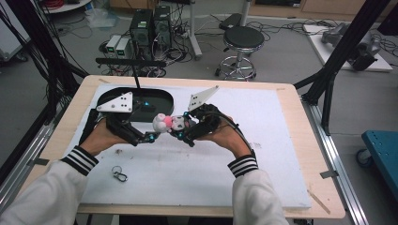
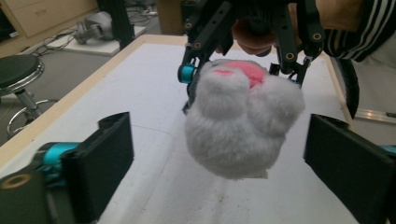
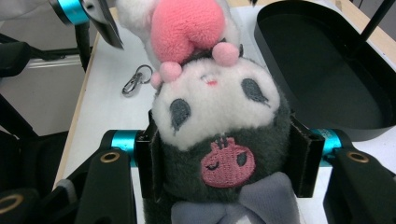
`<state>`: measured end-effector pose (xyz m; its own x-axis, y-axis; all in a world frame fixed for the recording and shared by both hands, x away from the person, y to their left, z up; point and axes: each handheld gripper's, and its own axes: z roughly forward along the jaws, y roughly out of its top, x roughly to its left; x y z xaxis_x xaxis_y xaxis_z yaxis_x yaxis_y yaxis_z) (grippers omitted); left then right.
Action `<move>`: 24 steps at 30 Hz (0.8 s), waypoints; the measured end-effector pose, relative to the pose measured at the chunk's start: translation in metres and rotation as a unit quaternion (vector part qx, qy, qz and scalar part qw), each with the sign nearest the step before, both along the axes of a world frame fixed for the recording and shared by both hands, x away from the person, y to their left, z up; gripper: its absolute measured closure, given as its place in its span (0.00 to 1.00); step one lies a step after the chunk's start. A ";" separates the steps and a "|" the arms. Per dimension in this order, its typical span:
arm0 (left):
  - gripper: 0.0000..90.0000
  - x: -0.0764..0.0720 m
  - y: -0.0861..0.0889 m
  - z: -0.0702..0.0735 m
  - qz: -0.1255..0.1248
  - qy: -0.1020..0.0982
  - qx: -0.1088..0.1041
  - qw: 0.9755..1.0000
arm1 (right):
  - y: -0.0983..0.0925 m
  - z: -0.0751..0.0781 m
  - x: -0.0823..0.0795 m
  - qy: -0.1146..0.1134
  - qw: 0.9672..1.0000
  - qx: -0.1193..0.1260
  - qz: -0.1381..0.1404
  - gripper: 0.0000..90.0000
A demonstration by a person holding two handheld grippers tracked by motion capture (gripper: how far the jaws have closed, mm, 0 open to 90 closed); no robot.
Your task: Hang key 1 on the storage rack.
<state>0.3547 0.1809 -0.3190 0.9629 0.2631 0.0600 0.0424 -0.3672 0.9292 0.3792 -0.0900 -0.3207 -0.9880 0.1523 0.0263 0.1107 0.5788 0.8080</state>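
Clamping the plush toy point(image 3: 219, 140) by its dark head, the right gripper point(image 3: 222, 158) has both jaws pressed flat against the sides, face toward its camera. The toy hangs above the white foam board point(image 1: 197, 173), off the surface, between the two tools. The left gripper point(image 2: 224, 158) stands with jaws spread wide; the toy's white furry lower body point(image 2: 243, 126) sits in the gap between them, touching neither. A black oval tray point(image 3: 327, 70) lies ahead and to the right of the right gripper. A metal clasp point(image 1: 119, 175) rests on the board below the left hand point(image 1: 101, 138).
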 end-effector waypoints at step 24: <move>0.48 0.002 -0.007 0.000 -0.029 0.006 0.025 0.999 | 0.009 0.001 0.001 -0.003 1.000 -0.004 0.004 0.48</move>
